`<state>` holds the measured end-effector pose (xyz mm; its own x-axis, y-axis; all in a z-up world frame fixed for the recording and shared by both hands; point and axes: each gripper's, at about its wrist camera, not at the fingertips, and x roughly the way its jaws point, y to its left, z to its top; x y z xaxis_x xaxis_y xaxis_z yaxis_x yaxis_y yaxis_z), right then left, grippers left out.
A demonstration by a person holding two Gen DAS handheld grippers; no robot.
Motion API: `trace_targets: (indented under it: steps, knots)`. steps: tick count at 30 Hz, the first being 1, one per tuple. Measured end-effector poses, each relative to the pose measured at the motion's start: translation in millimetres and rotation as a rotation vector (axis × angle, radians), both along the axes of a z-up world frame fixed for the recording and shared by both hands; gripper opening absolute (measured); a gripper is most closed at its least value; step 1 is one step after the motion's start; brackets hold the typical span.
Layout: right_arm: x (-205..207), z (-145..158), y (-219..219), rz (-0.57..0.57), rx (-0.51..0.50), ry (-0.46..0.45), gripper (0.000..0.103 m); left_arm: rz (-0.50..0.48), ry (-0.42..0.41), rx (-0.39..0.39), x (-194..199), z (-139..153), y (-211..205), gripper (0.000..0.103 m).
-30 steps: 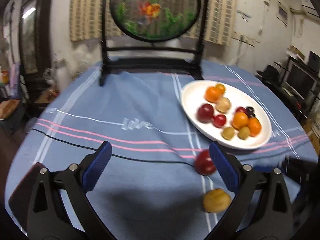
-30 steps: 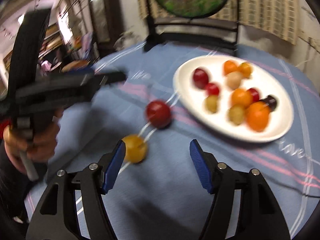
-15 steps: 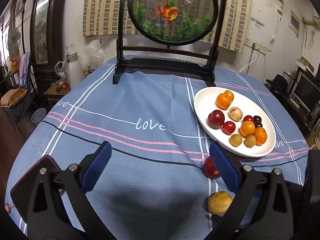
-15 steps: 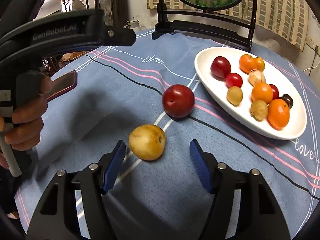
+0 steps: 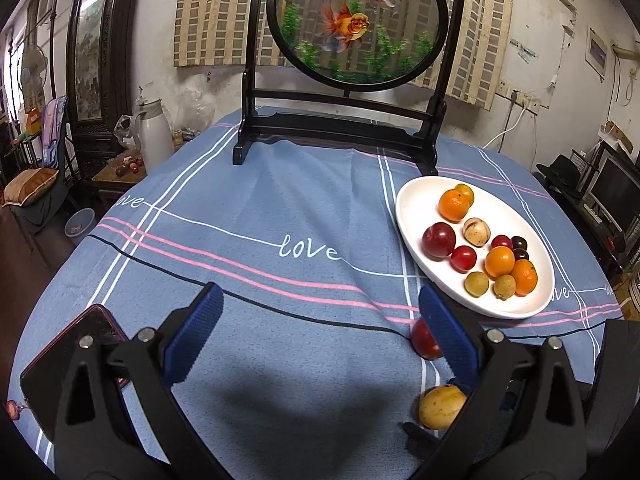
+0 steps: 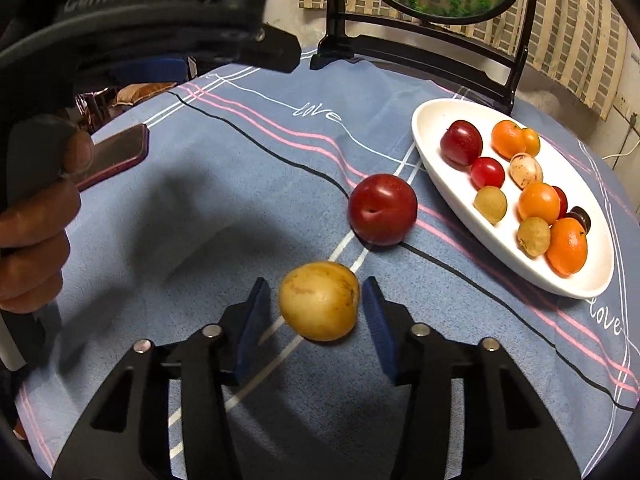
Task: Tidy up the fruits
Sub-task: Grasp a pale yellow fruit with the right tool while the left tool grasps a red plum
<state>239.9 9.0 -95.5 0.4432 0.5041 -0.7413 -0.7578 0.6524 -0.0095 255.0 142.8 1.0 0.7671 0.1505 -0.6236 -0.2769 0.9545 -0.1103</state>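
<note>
Round bench under a blue cloth point(image 5: 280, 208) with pink, white and black stripes and the word "love". Right claw point(image 6: 316, 308) low over the cloth, jaws closing, the yellow fruit point(image 6: 319, 301) between its blue pads; a thin gap shows on each side, so pads not yet pressing on it. Fruit lies on a white stripe near the bench's front edge. Red plum point(image 6: 382, 209) just beyond it on the cloth, near the rim of the white oval plate point(image 6: 430, 128) but apart from it. Plate holds a second red plum, several oranges, small red and dark fruits and some tan-green ones, all loosely grouped. Left claw point(image 5: 320, 332) released, jaws wide, nothing between them, hovering over bare cloth; seen from this side, the red plum point(image 5: 424, 340) sits partly hidden behind its right pad and the yellow fruit point(image 5: 440, 406) lower down, close to the same finger. A hand point(image 6: 36, 240) grips the left claw's handle. Dark phone point(image 5: 68, 364) lies flat near the left edge. Goldfish screen in a black stand point(image 5: 340, 132) at the far side.
</note>
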Motion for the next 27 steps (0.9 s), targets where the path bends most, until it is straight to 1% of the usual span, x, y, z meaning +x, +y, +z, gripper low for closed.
trace_targets:
  steps: [1, 5, 9, 12, 16, 19, 24, 26, 27]
  knots:
    - [0, 0, 0, -0.002, -0.001, 0.0, 0.045, -0.001, 0.0, 0.0, 0, 0, 0, 0.1]
    - [1, -1, -2, -0.008, -0.002, -0.003, 0.04, -0.002, 0.001, 0.021, 1, -1, -3, 0.1]
    - [0, 0, -5, -0.01, 0.005, -0.005, 0.038, -0.003, 0.005, 0.055, 2, -2, -7, 0.1]
    - [0, 5, -16, -0.021, 0.027, 0.009, 0.038, -0.004, 0.009, 0.065, 3, -4, -8, 0.1]
    - [4, 14, -40, -0.076, 0.059, 0.004, 0.038, -0.022, 0.02, 0.051, 5, -7, -8, 0.1]
    - [7, 17, -66, -0.13, 0.079, 0.005, 0.038, -0.085, 0.03, 0.045, 6, -10, -19, 0.1]
    - [14, 10, -107, -0.221, 0.1, 0.062, 0.038, -0.235, 0.052, 0.136, 8, -21, -58, 0.099]
    - [14, 7, -115, -0.241, 0.103, 0.072, 0.038, -0.283, 0.053, 0.169, 10, -26, -74, 0.099]
    - [14, 6, -118, -0.25, 0.102, 0.072, 0.038, -0.3, 0.056, 0.172, 11, -28, -79, 0.098]
